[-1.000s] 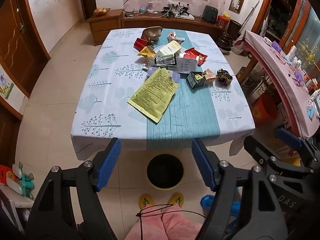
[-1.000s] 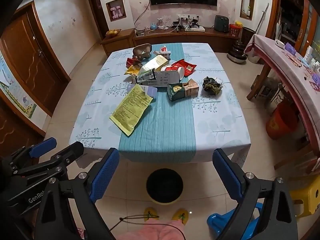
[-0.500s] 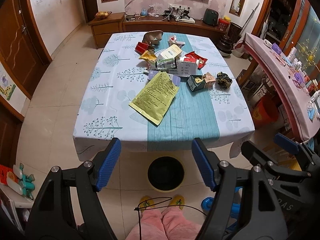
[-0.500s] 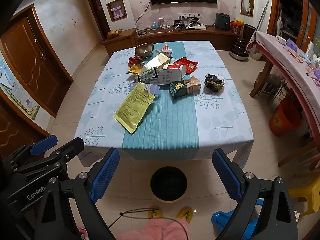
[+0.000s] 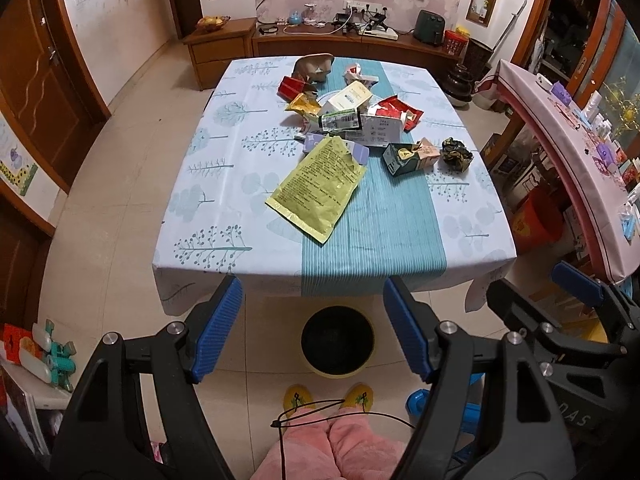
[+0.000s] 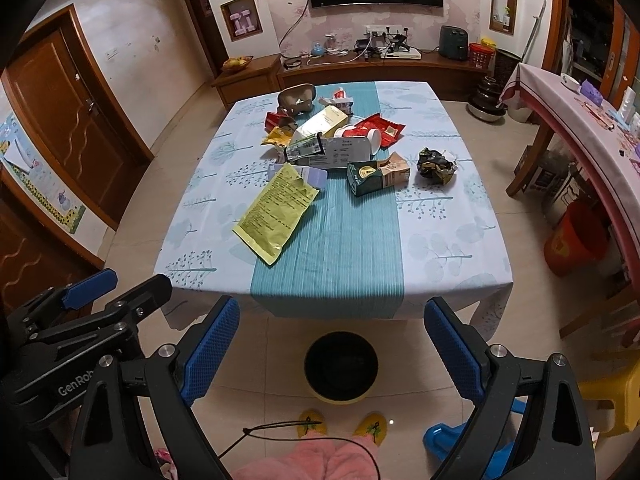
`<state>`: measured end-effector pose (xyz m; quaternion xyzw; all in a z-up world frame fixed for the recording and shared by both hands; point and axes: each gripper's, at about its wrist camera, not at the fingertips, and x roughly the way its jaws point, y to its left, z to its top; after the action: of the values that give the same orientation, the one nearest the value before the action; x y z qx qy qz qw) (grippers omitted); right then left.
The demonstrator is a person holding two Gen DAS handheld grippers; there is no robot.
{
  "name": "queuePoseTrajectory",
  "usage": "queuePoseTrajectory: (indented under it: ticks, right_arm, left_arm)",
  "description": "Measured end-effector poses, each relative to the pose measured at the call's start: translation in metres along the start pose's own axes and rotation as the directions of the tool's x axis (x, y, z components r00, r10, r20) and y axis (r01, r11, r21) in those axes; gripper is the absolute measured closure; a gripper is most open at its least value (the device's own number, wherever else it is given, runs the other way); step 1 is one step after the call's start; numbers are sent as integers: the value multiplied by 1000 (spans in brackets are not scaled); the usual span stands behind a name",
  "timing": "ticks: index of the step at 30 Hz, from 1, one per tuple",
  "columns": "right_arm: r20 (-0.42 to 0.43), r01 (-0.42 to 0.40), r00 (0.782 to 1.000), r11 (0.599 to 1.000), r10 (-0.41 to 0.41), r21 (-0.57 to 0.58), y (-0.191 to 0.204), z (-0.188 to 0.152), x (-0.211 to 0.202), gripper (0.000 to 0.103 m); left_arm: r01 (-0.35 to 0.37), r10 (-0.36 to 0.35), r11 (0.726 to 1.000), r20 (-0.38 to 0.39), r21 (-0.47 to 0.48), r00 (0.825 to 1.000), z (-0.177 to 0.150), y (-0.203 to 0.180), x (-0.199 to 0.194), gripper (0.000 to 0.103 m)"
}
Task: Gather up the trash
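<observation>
Trash lies on the table [image 5: 224, 236]: a yellow packet [image 5: 318, 190] [image 6: 278, 214], a green carton [image 5: 408, 157] [image 6: 376, 174], a crumpled dark wrapper [image 5: 457, 154] [image 6: 435, 164], and a pile of boxes, a cup and red wrappers [image 5: 352, 110] [image 6: 332, 136] farther back. A black trash bin [image 5: 338, 340] [image 6: 341, 366] stands on the floor at the table's near edge. My left gripper [image 5: 314, 330] and right gripper [image 6: 332, 354] are both open and empty, held above the bin, short of the table.
A side table with a pink cloth [image 5: 568, 152] stands to the right, an orange bucket [image 6: 576, 240] beneath it. A blue stool [image 6: 472, 444] and yellow stool [image 6: 612, 400] stand at lower right. The person's yellow slippers [image 5: 328, 396] are below the bin.
Both grippers have drifted back and up a little from the table; the view now takes in more of the room. Both stay open and empty.
</observation>
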<state>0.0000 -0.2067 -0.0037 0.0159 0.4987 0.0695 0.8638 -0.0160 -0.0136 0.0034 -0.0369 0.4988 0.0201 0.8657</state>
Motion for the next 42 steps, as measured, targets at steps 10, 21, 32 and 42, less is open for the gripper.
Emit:
queuePoseTrajectory:
  ticks: [10,21,32,42]
  right_arm:
    - [-2,-23,1000,1000,23,-20,-1,3,4,8]
    - [4,-55,998,997,55,-60,-3,10,4,8]
    - [26,-102,994,990,105,-96,-9,22,-1,8]
    - [40,-154,986,978,161,-137,5,36,-1,9]
  left_arm:
    - [-20,21,1000,6,-20,1000,1,-1,0,32]
    - [-39,39,998,10,-54,999,4,-5,-3,32]
    - [-60,65,994,51,-91,997,8,-8,-18,32]
    - [-87,99,988,90,-129,991,14,8,-28,32]
